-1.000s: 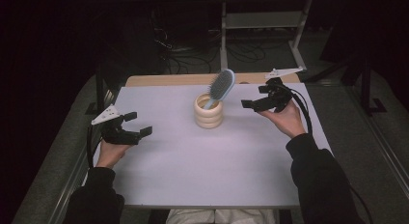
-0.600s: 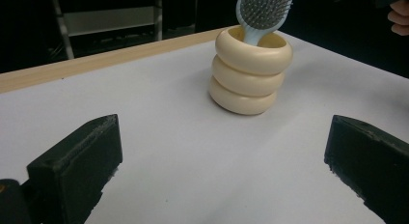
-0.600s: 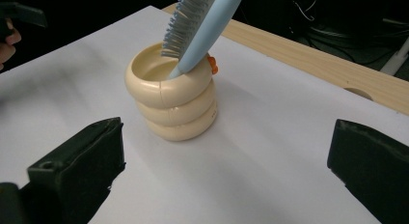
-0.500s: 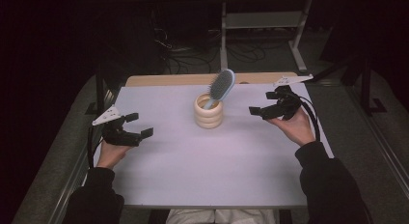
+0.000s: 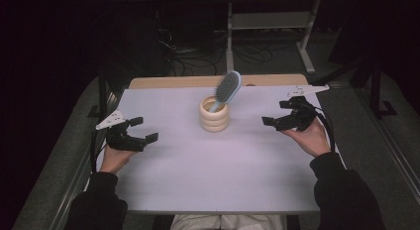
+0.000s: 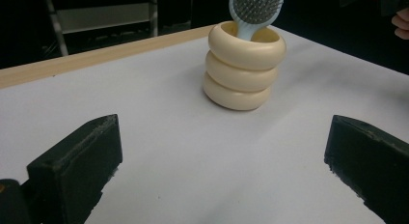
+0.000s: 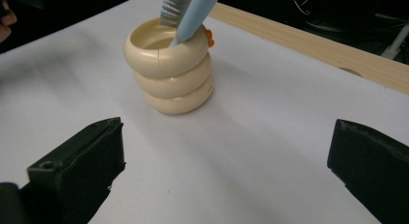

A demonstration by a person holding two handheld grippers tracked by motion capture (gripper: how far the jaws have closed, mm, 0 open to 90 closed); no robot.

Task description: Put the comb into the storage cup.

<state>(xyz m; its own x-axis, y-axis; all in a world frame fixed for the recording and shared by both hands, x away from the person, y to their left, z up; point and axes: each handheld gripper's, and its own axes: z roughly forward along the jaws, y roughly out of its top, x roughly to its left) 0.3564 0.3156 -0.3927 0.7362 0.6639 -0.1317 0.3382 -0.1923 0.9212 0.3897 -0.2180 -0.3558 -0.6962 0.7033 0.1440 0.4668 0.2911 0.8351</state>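
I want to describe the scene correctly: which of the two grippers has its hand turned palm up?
The right gripper, right of the cream ringed holder: its hand lies palm up beneath it. The left gripper is gripped from behind, palm hidden.

The left tongs [image 5: 141,130] sat in the person's left hand [image 5: 115,158] at the left side of the desk [image 5: 198,180], jaws spread wide and aimed forward and to the right. The right tongs [image 5: 276,113] were held in the right hand [image 5: 311,139] at the right side, jaws likewise wide apart and aimed leftward. Both hands lay palm up, low over the desk and well apart from each other. Dark sleeves [image 5: 341,195] covered both forearms, which came in from the near edge. Nothing was gripped between either pair of jaws.
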